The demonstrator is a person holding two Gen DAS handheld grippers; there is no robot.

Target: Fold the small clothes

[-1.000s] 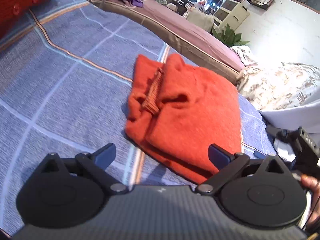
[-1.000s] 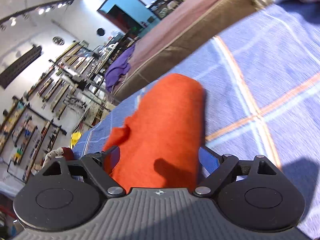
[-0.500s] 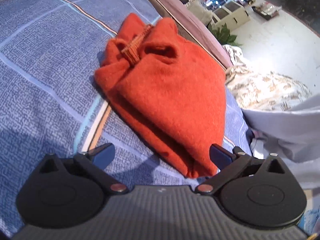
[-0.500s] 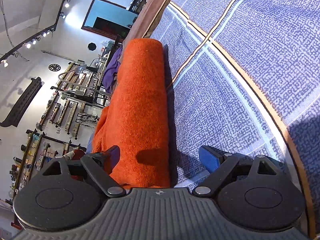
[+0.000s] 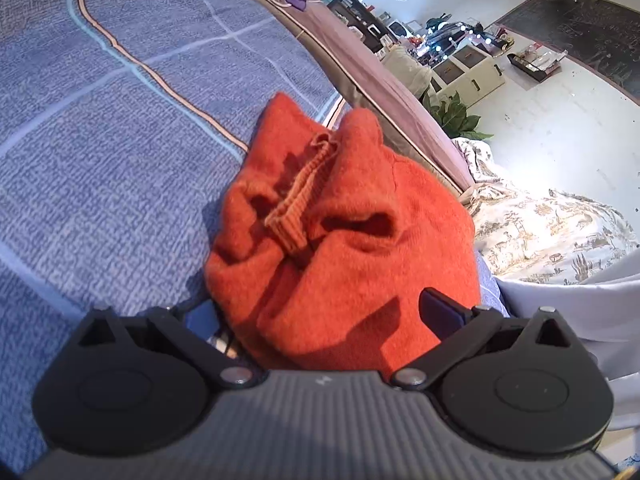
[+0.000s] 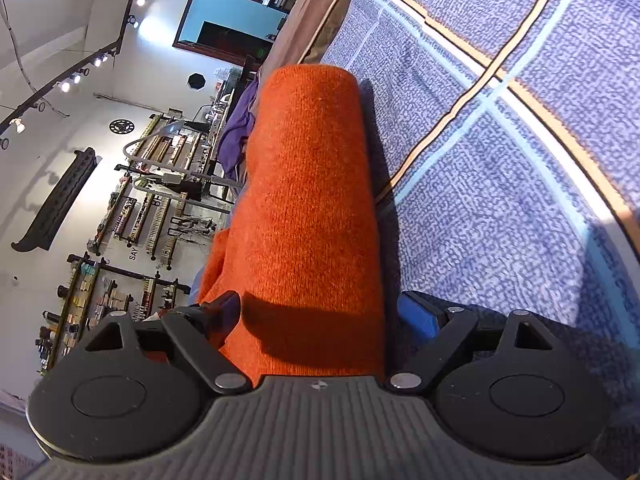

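The folded orange jumper (image 5: 352, 264) lies lengthwise between both spread, empty tongs, left tongs (image 5: 320, 312) and right tongs (image 6: 320, 312) straddling its near ends on the bed (image 5: 100, 140).

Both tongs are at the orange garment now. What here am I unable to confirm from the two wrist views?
- Left wrist view: the near edge of the orange garment runs under the left tongs, hidden by the tool body.
- Right wrist view: the garment end between the right tongs is hidden by the tool body, so whether they have closed on it is unclear.
- Both views: the layers under the folded garment, where it meets the blue bedspread, are hidden.
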